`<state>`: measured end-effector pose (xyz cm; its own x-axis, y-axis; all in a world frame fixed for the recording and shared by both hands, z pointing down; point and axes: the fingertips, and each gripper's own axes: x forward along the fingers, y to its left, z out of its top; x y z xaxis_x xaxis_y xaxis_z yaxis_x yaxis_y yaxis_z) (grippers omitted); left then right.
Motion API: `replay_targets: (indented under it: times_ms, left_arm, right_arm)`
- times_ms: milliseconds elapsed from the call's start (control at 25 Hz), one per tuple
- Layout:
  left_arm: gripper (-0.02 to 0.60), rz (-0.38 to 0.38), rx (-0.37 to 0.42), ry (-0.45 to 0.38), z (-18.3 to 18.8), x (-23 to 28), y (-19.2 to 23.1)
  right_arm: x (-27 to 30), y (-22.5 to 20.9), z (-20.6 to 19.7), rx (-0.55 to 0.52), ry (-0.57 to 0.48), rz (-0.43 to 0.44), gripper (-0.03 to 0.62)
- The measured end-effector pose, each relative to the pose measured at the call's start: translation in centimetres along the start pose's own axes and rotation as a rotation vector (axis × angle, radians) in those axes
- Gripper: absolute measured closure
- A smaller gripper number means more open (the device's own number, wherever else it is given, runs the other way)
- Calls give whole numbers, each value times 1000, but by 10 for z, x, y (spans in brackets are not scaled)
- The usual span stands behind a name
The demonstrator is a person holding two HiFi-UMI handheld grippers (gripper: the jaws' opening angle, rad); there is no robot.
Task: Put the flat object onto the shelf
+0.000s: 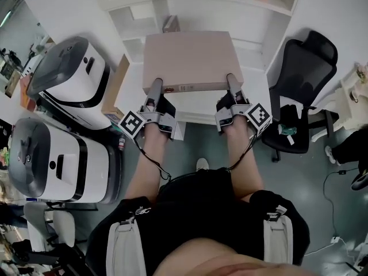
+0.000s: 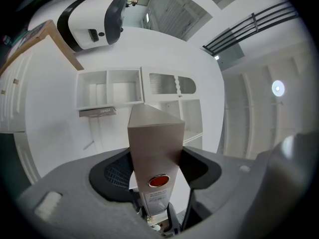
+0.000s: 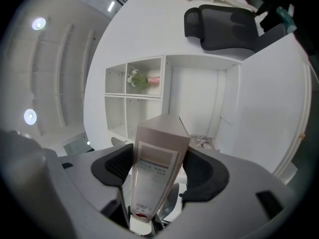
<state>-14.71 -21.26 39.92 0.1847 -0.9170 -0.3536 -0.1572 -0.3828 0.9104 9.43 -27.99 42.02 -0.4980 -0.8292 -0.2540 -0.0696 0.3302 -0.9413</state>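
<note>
At twelve o'clock in the head view, just short of the white shelf unit (image 1: 202,13), is the flat object (image 1: 187,59). It is a shallow beige file box, lying level in the air with its printed spine toward me. I have it pinched at both near corners. The left gripper (image 1: 155,89) is clamped on the spine end at seven o'clock of the box, and the right gripper (image 1: 232,85) is clamped on the end at five o'clock. Each gripper view shows the box edge wedged tight between the dark pads, with a small red dot on the label.

I judge this the carry stage: the box is lifted and lined up but not yet resting on any board. Next I need to push both grippers forward evenly toward the open bay at twelve, keeping the box flat so its far edge clears the board, then let go. A small grey item (image 1: 171,23) already lies on a shelf at eleven. White machines (image 1: 69,73) stand at nine, and a black office chair (image 1: 305,68) at three.
</note>
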Motion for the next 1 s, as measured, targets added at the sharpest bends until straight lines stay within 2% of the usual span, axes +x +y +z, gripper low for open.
replay_targets:
  times_ms: [280, 440, 800, 1000]
  left_arm:
    - [295, -1, -33, -7, 19, 78, 27]
    - [295, -21, -41, -3, 28, 105, 33]
    - [295, -15, -59, 106, 42, 158, 56]
    - [295, -40, -68, 161, 49, 181, 56]
  right_arm:
    - [76, -12, 35, -23, -4, -2, 290]
    - [102, -14, 43, -35, -8, 1, 290]
    - [129, -29, 57, -45, -103, -36, 290]
    - [141, -27, 61, -54, -149, -26, 290]
